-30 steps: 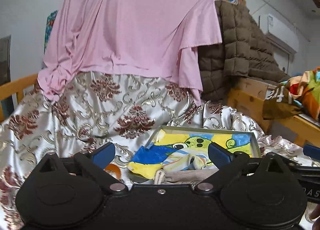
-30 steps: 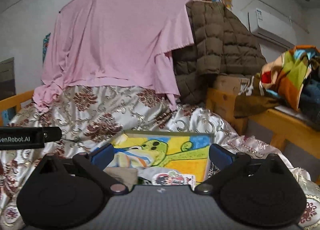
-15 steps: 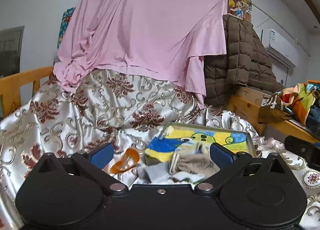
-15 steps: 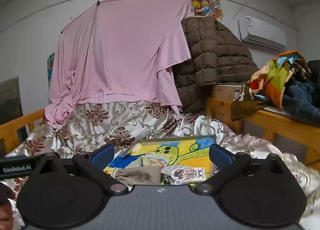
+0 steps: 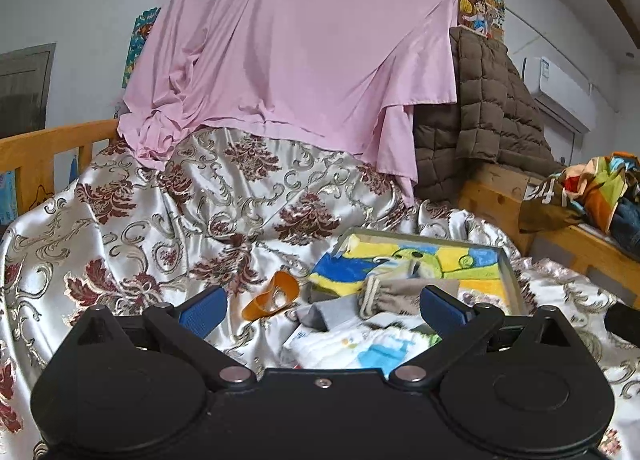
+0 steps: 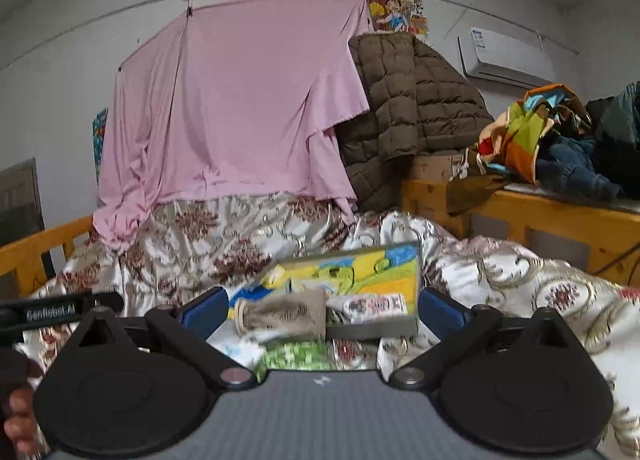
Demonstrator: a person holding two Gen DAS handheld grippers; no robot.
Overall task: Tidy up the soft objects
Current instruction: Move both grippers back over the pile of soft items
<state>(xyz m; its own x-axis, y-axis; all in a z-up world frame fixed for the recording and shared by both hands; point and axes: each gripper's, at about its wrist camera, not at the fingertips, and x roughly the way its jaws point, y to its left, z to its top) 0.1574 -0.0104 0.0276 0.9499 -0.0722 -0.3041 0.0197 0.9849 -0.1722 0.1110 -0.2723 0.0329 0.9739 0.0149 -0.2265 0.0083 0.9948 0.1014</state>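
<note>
The left gripper (image 5: 322, 310) is wide open and holds nothing. The right gripper (image 6: 320, 308) is also wide open and empty.

Both views look over a bed with a patterned cover (image 5: 160, 220). A tray (image 5: 506, 272) with a cartoon picture lies on it. A brown sock (image 5: 400, 294) lies across the near edge of the tray, at about 12 o'clock from the left gripper. In the right wrist view the same sock (image 6: 282, 316) is just ahead between the fingers, a little toward 11 o'clock.

Only the left wrist view shows an orange object (image 5: 274, 296) on the cover at 11 o'clock, a grey cloth (image 5: 332, 312) beside the sock, and a white cloth (image 5: 372, 344) with blue marks close in front.

Only the right wrist view shows a green cloth (image 6: 298, 354) at 12 o'clock, very near, and a small printed piece (image 6: 374, 305) in the tray at 1 o'clock. It shows also the left gripper's body (image 6: 52, 312) at 9 o'clock and a hand (image 6: 18, 416) at 8 o'clock.

A pink sheet (image 6: 240, 100) hangs behind in both views.
</note>
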